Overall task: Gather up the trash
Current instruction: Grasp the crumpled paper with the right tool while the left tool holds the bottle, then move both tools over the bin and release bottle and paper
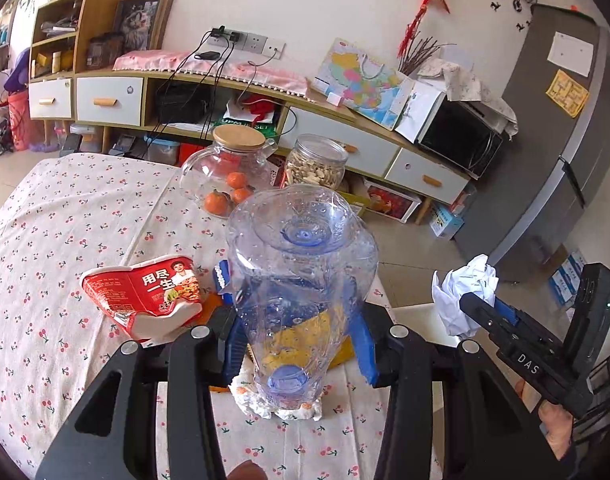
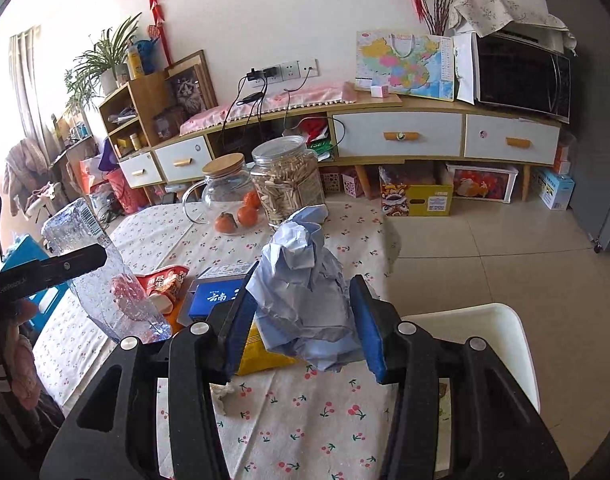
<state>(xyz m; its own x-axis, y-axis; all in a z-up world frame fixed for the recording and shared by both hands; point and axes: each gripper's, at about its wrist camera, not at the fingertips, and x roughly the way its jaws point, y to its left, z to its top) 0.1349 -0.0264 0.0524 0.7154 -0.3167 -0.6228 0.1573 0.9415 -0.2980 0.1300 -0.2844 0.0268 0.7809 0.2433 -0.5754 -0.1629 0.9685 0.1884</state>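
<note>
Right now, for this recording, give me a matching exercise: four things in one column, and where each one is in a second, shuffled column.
Things:
1. plastic bottle
2. crumpled paper
3. oranges
4. red noodle cup

Places:
A. on the table beside the glass teapot
B. lying crushed on the tablecloth
C. held in the left gripper
D. held in the right gripper

Pairs: 1-C, 2-D, 3-A, 4-B
</note>
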